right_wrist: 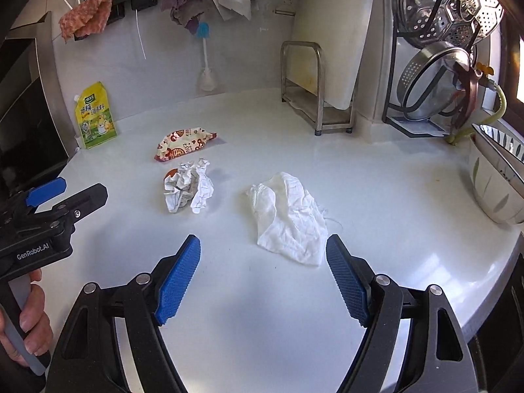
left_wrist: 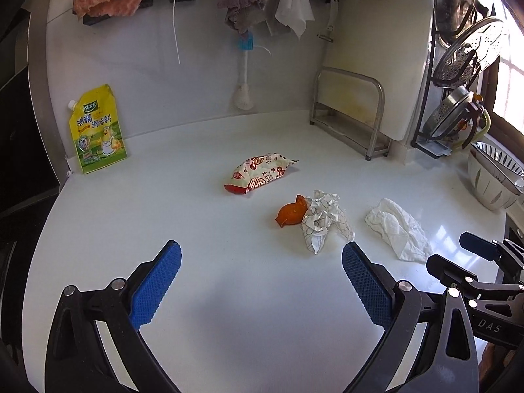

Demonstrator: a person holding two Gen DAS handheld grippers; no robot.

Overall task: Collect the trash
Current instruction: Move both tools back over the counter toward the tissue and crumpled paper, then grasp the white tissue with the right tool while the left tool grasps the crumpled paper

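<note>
Several pieces of trash lie on the white counter (left_wrist: pixel 137 196). A red and white snack wrapper (left_wrist: pixel 258 177) (right_wrist: pixel 183 144) lies furthest back. An orange peel piece (left_wrist: pixel 288 214) touches a crumpled printed paper (left_wrist: pixel 322 221) (right_wrist: pixel 188 186). A crumpled white tissue (left_wrist: pixel 398 229) (right_wrist: pixel 290 217) lies to the right. My left gripper (left_wrist: pixel 262 262) is open and empty, just short of the crumpled paper. My right gripper (right_wrist: pixel 263 255) is open and empty, with the tissue's near edge between its fingertips; it shows at the right edge of the left wrist view (left_wrist: pixel 481 252).
A yellow seasoning pouch (left_wrist: pixel 96 131) leans on the back wall at left. A metal rack (left_wrist: pixel 353 114) with a cutting board stands at back right. A dish rack with steel strainers (right_wrist: pixel 435 82) and a patterned bowl (right_wrist: pixel 497 180) stand at the right. Cloths hang on the wall.
</note>
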